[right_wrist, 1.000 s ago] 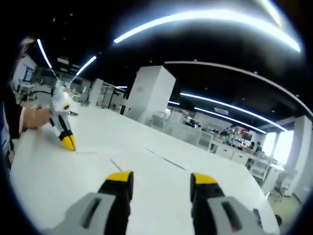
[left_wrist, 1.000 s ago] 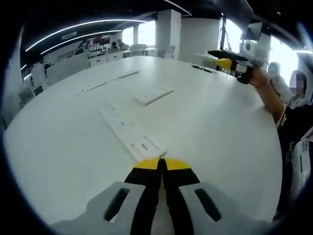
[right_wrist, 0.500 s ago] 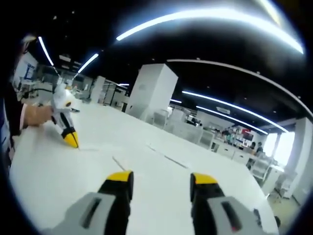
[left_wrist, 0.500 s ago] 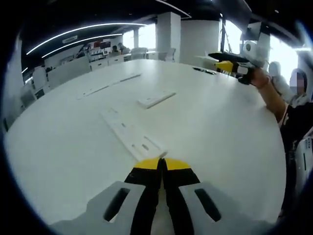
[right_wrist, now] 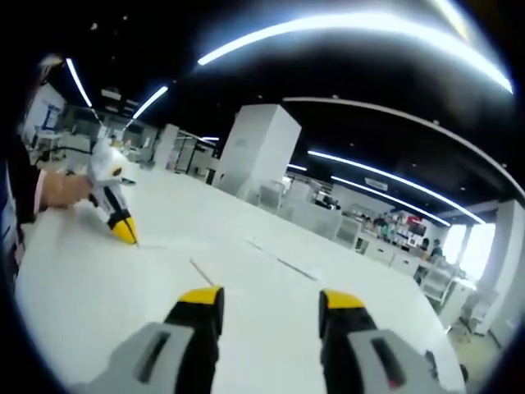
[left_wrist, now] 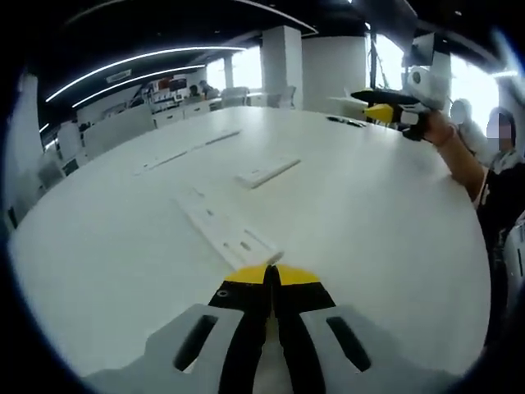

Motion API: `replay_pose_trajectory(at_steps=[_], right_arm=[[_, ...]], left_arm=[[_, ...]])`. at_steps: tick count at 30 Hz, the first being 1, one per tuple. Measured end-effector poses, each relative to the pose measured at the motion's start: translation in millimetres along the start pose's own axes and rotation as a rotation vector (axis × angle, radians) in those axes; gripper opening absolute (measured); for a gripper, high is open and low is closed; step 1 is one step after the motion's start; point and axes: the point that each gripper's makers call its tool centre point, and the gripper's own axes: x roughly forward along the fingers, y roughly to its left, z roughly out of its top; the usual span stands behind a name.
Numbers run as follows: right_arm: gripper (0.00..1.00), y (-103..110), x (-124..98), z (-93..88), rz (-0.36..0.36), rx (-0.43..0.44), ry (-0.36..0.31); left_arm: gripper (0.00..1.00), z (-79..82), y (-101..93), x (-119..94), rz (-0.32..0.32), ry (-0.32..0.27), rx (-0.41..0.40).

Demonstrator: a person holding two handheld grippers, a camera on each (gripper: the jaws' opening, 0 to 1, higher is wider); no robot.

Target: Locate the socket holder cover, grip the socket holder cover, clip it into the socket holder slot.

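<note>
Resting: left gripper [left_wrist: 271,275] jaws pressed together, empty | right gripper [right_wrist: 271,300] spread wide, raised | socket holder cover [left_wrist: 264,171] flat mid-table [left_wrist: 394,246], beyond long socket holder [left_wrist: 225,230] | likely light, stiff, slippery; grip long edges.

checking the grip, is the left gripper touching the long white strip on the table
Cannot tell. In the left gripper view, the shut left gripper overlaps the long white strip's near end, hiding any contact.
</note>
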Motion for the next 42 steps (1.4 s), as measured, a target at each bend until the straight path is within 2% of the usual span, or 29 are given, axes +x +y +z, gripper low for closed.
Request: replay_pose_trajectory(at_steps=[23,42], right_arm=[[0.47,1.6,0.9,-2.4,0.009,-0.018,0.018],[0.47,4.1,2.4,-5.8,0.018,-0.036,0.038]], left_arm=[[0.06,4.6,12.0,6.0,0.045,-0.058,0.024],[0.07,4.2,13.7,6.0,0.035,-0.063,-0.008]])
